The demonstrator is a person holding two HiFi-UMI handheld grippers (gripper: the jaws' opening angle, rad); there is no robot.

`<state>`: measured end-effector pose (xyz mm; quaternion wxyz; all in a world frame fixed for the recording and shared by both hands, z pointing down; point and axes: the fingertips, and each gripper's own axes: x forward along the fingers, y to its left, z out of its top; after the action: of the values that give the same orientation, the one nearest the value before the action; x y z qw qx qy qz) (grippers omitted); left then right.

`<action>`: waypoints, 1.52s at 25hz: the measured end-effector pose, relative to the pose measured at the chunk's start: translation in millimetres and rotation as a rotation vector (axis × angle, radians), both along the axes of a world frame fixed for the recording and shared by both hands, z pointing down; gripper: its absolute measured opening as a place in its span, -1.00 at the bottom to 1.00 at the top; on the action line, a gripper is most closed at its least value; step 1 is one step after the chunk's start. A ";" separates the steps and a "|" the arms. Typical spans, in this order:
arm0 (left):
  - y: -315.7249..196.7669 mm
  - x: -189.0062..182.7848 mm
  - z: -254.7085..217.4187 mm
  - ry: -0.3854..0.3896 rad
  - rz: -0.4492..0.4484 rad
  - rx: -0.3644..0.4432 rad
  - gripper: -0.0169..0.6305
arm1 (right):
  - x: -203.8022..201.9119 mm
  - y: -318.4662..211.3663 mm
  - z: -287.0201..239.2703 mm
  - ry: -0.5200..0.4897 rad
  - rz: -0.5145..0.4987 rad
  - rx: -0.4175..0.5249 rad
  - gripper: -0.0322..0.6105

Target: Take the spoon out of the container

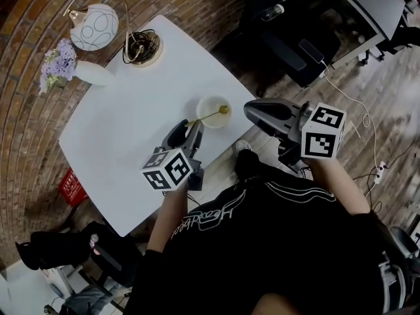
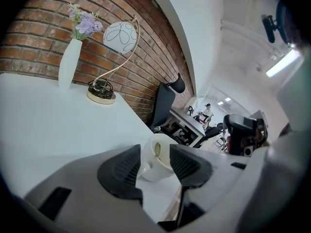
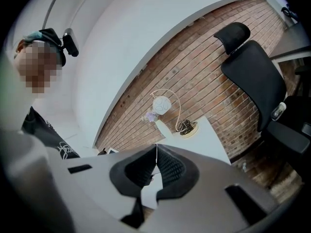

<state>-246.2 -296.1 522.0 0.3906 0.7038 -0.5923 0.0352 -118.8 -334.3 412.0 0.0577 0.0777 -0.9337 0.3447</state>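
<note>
A white cup (image 1: 211, 105) stands near the right edge of the white table (image 1: 131, 123). A spoon (image 1: 209, 115) leans in it, its golden bowl on the cup's right rim and its thin handle sticking out to the left. My left gripper (image 1: 190, 128) lies over the table just left of the cup, its jaws open and close to the handle's end. In the left gripper view the cup (image 2: 151, 168) shows between the open left gripper (image 2: 155, 154) jaws, a little beyond them. My right gripper (image 1: 251, 110) hovers off the table's edge, right of the cup. The right gripper (image 3: 156, 152) is shut and empty.
At the table's far end stand a globe lamp (image 1: 95, 25) with a round gold base (image 1: 147, 48) and a white vase of purple flowers (image 1: 88, 74). A black office chair (image 1: 295, 38) stands beyond the table's right side. Cables (image 1: 354, 104) run over the wooden floor.
</note>
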 end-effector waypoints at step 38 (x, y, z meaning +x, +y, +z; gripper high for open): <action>4.7 -7.1 -25.8 0.007 -0.049 0.062 -0.92 | 8.9 20.9 9.3 -0.010 0.036 -0.059 -0.91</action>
<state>-253.3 -291.4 496.2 0.3714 0.7009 -0.6089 0.0047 -109.9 -313.4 421.3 0.0491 0.0913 -0.9219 0.3733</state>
